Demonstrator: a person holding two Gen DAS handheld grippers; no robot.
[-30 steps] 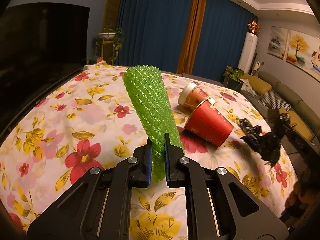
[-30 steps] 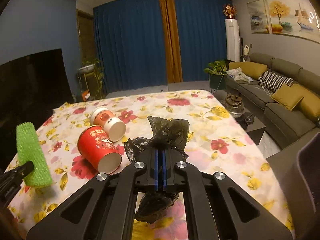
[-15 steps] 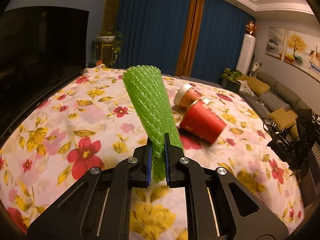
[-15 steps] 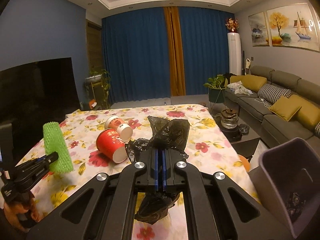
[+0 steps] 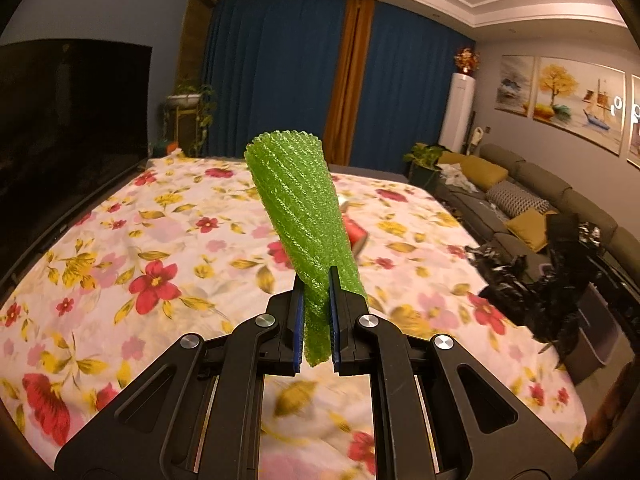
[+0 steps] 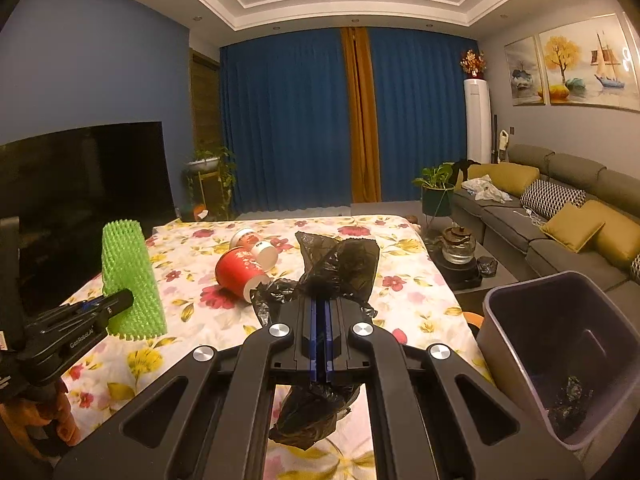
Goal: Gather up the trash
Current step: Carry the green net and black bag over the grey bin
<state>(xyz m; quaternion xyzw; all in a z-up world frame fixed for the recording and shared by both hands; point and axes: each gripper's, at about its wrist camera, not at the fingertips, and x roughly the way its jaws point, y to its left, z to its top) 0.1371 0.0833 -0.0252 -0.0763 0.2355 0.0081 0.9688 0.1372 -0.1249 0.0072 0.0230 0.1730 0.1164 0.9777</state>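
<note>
My left gripper (image 5: 316, 320) is shut on a green foam net sleeve (image 5: 300, 216), which stands up from its pads above the flowered tablecloth (image 5: 160, 240). The same sleeve (image 6: 130, 280) and the left gripper (image 6: 116, 304) show at the left of the right wrist view. My right gripper (image 6: 320, 344) is shut on a crumpled black plastic bag (image 6: 340, 264), which hangs above and below its pads; the bag (image 5: 540, 292) also appears at the right of the left wrist view. Two red paper cups (image 6: 240, 272) lie on their sides on the table.
A grey bin (image 6: 560, 340) stands by the table's right edge, with dark trash at its bottom. A small side table with a glass teapot (image 6: 458, 244) is beyond it. A sofa (image 6: 560, 208) lines the right wall and a dark screen (image 6: 80, 180) the left.
Both grippers have drawn back from the table and risen a little, each keeping its hold. The bin has come into the right wrist view. The cups are now mostly hidden behind the green sleeve.
</note>
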